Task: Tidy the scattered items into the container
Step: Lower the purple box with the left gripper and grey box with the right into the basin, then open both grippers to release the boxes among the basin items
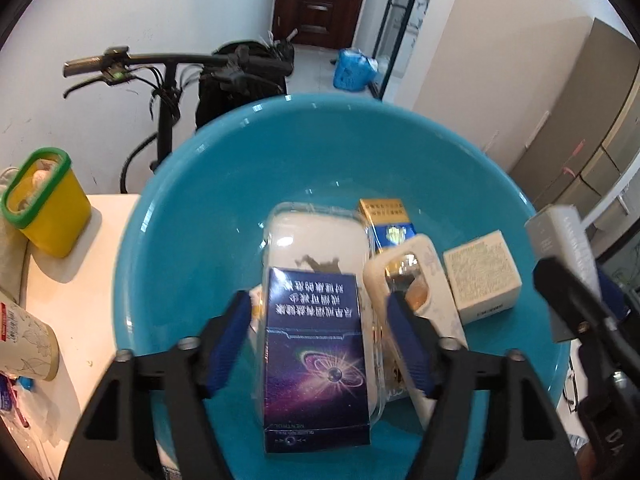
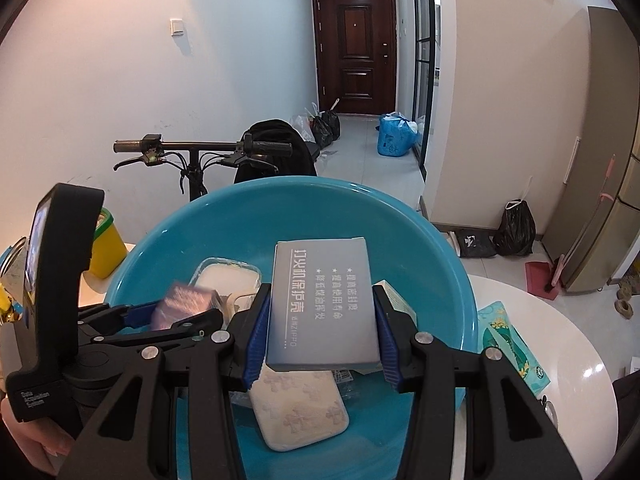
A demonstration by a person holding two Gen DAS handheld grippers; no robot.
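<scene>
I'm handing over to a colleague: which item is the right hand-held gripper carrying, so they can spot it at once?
Find the big teal basin. Above its middle, the right hand-held gripper is shut on a flat grey box. Unlike the dark blue starry pack under the left hand-held gripper, it is plain grey with white Chinese lettering.

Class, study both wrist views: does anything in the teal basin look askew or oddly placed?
Yes: the dark blue box lies slanted atop the clear case, between the left gripper's open fingers. The basin shows no spill.

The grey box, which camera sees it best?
The right wrist view: the grey box faces the camera between the right gripper's pads, its white print readable. The left wrist view catches only its edge at the far right, partly hidden.
</scene>
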